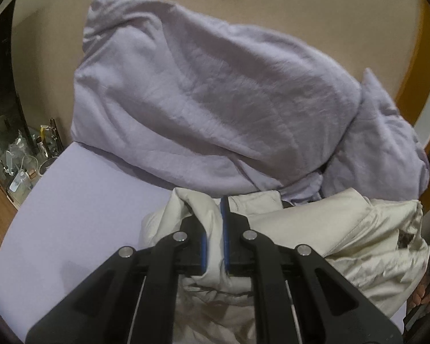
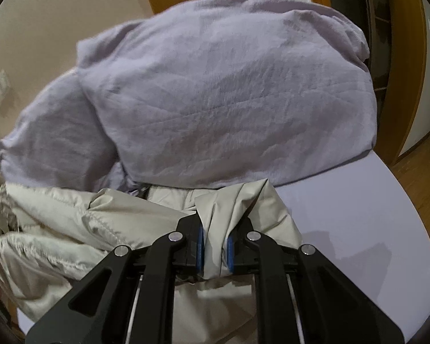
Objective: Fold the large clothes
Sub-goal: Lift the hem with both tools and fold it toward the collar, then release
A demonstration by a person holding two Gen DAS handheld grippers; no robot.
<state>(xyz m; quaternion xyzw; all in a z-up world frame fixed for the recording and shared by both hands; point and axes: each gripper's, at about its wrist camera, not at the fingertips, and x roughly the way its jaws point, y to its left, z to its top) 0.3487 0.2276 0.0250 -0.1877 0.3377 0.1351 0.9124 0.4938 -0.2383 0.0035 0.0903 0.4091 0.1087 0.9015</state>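
The jacket (image 1: 329,229), a pale cream padded one, was pinched in both my jaws. My left gripper (image 1: 215,229) had its jaws drawn in narrow on a gathered ridge of the fabric, and my right gripper (image 2: 215,238) held a similar bunch near the jacket's other side, its jaws just as close together. Around the jaws the jacket (image 2: 71,223) lay crumpled and bunched on the lavender bed sheet (image 1: 71,229), near my edge of the bed. Just behind it, touching its far edge, sat a big lavender pillow (image 1: 200,100) with a rumpled lavender blanket (image 1: 387,143) beside it. I judged the folding barely begun: no flat panels or neat creases showed, so the jacket needed spreading out, then its sleeves and body folding.
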